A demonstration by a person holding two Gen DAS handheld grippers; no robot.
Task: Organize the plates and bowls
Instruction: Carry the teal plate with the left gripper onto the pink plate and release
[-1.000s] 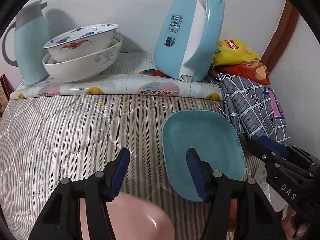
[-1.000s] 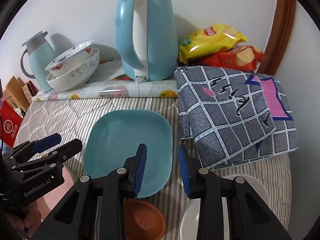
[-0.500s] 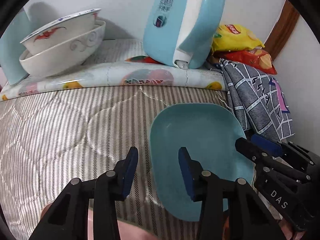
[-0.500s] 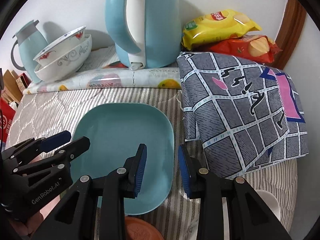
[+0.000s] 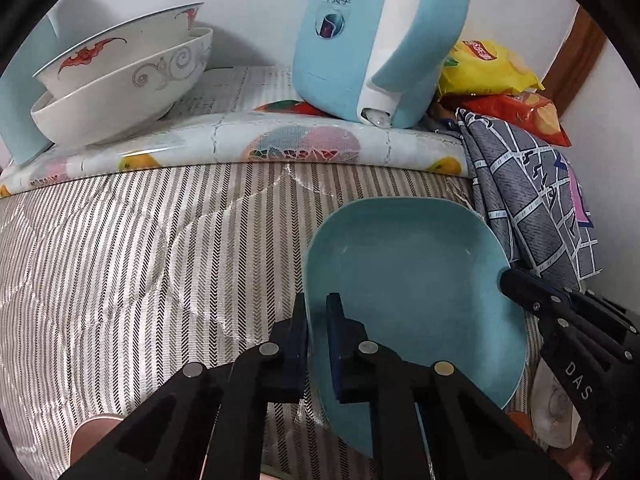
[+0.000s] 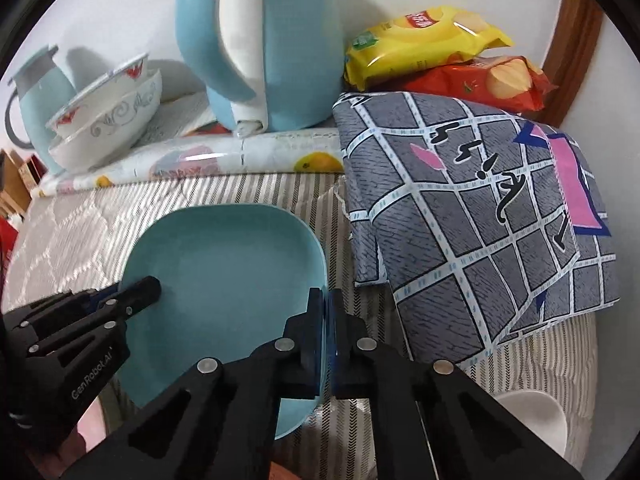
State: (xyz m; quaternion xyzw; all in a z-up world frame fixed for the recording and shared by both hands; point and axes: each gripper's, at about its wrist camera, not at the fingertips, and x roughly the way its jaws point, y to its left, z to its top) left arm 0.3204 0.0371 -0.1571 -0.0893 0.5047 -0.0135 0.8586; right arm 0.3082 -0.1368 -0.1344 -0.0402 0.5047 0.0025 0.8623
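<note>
**Open cloth on the left, crowded ground ahead and on the right**

To the left of the left gripper the striped cloth lies bare and wide; a tool can pass there freely. Straight ahead, the way ends at the raised fruit-print mat, where the blue kettle stands tall and the stacked bowls sit further left. Just beside the right gripper, on its right, the folded checked cloth rises as a barrier, with snack bags behind it. The teal plate fills the room between both grippers. A white dish lies low on the right.
</note>
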